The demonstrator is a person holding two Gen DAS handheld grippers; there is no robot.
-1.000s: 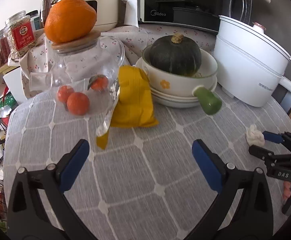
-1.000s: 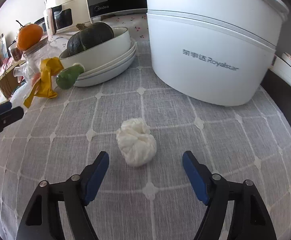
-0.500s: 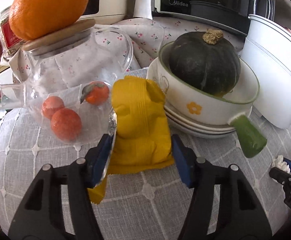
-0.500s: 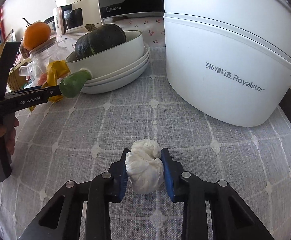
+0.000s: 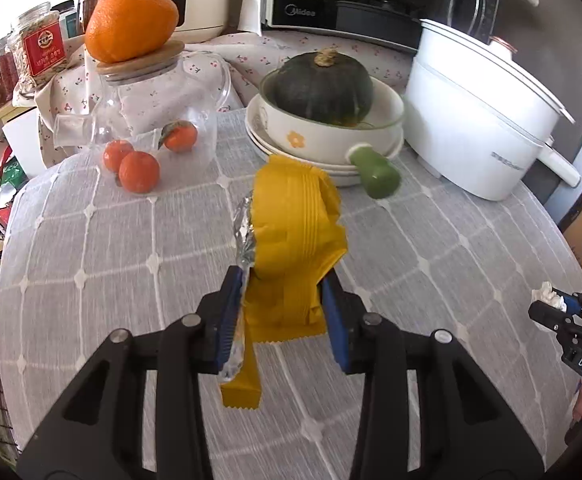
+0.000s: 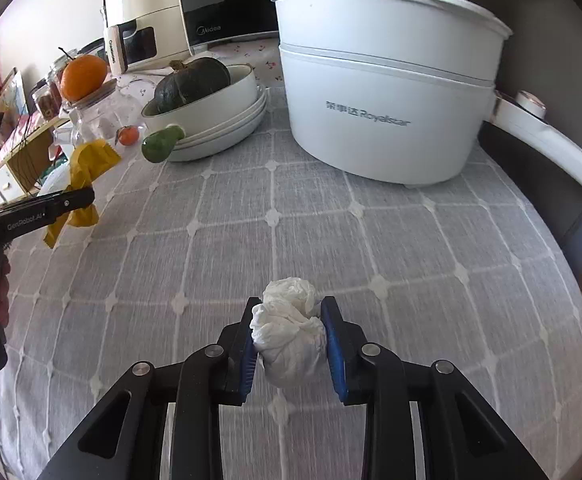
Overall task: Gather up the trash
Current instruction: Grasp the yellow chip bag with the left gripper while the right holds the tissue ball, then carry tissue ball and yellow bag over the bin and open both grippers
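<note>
— Left tool point(image 5: 281, 304): closed further just then, blue pads pressed on the lower half of the wrapper point(image 5: 295, 240). Raised clear of the desk point(image 5: 91, 280), with a strip hanging below the pads.

— And the handling?

— Probably very light and limp. Yellow film with crinkled foil along the left edge; slick, likely to slide if pinched by a loose corner. Better taken across the bunched middle, as here.

— Right tool point(image 6: 289, 334)?

— Clamped on the tissue point(image 6: 289, 328), pads on both flanks, top bulging above them. Whether lifted off the desk or touching it, hard to tell.

— Any trouble there?

— Soft and squashy, nothing to break. Held well by its widest part; could shed or tear if gripped at a loose fold.

— Further out?

— Pot point(image 6: 383, 92) well behind the tissue. Bowl point(image 5: 331, 136) with its green handle just beyond the wrapper, mandarins point(image 5: 139, 166) off left. Neither load touching any of it.
</note>
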